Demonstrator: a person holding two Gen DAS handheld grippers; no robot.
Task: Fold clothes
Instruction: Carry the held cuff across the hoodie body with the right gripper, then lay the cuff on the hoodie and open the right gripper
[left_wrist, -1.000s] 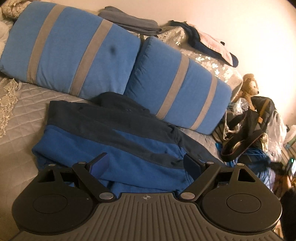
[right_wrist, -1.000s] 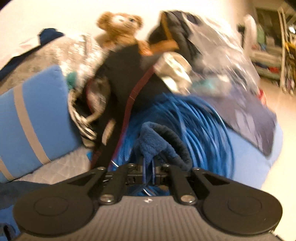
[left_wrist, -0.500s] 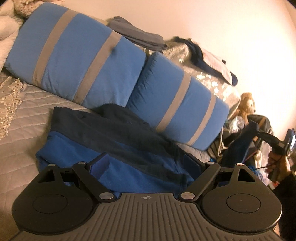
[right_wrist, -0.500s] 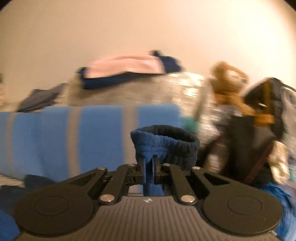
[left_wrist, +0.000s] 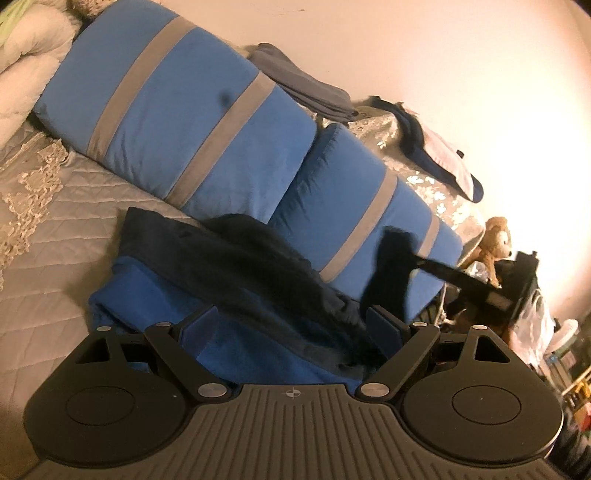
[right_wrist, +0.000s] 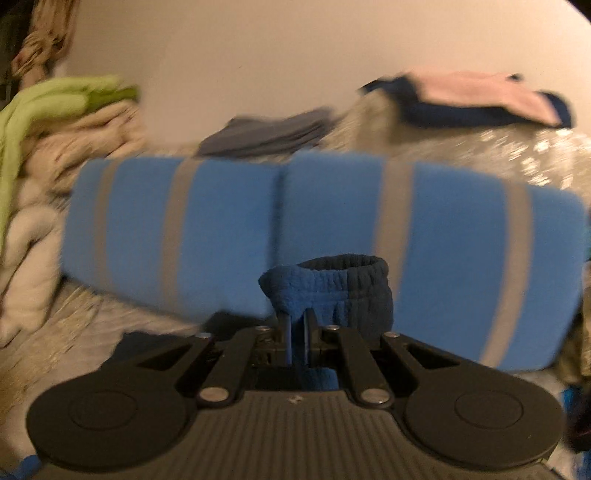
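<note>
Two blue pillows with grey stripes (left_wrist: 192, 122) lean side by side on a quilted grey bedspread (left_wrist: 55, 236) edged with lace trim (left_wrist: 29, 192). Behind them, folded grey cloth (left_wrist: 306, 88) and a pink-and-navy bundle (left_wrist: 439, 155) rest on a silvery floral cover (left_wrist: 436, 192). A brown teddy bear (left_wrist: 493, 243) sits at right beside a dark bag (left_wrist: 524, 273). A cream blanket pile (right_wrist: 74, 155) topped with green fabric (right_wrist: 55, 96) lies at left

No readable text, label, brand or number shows on anything in either wrist view.
</note>
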